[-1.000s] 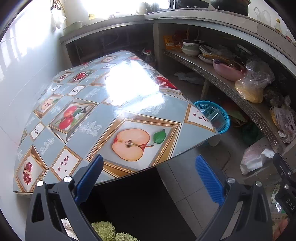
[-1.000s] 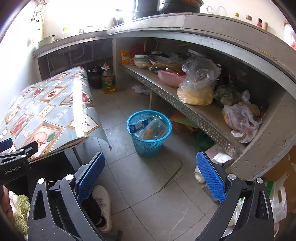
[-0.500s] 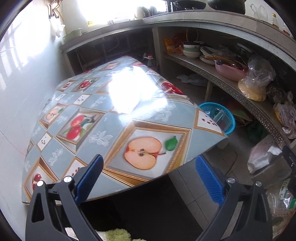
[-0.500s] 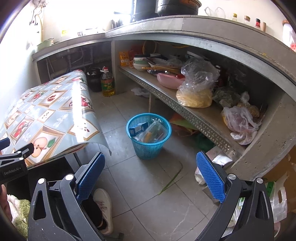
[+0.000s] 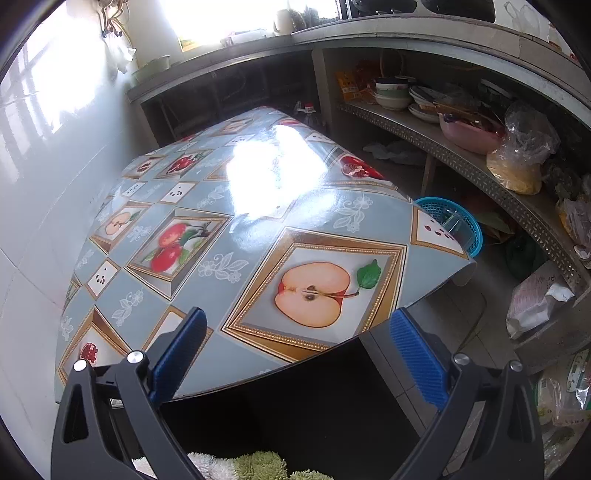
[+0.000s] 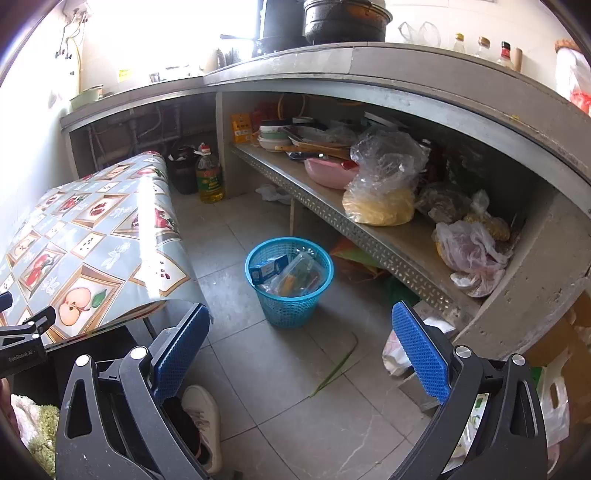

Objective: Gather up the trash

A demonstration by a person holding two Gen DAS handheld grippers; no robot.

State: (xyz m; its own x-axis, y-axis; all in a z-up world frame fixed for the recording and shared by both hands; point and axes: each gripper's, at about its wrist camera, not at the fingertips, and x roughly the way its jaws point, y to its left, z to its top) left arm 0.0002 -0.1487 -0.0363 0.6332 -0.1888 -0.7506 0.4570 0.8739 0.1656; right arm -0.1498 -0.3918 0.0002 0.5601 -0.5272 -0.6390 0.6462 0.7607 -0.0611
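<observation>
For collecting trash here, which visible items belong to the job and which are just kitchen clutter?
Belongs to the job:
blue wastebasket, already holding a blue carton and plastic packaging
green strip on the floor
left gripper and right gripper, both open and empty

Just lying about:
oil bottle
pink basin
fruit-print tablecloth

White tiled wall (image 5: 40, 155) at left, glare from bright window (image 6: 166, 33). Grey tiled floor (image 6: 295, 369). Table with glossy fruit-print cloth (image 5: 236, 236) against wall. Concrete counter (image 6: 424, 70) along back and right, cluttered shelf (image 6: 369, 236) beneath.
</observation>
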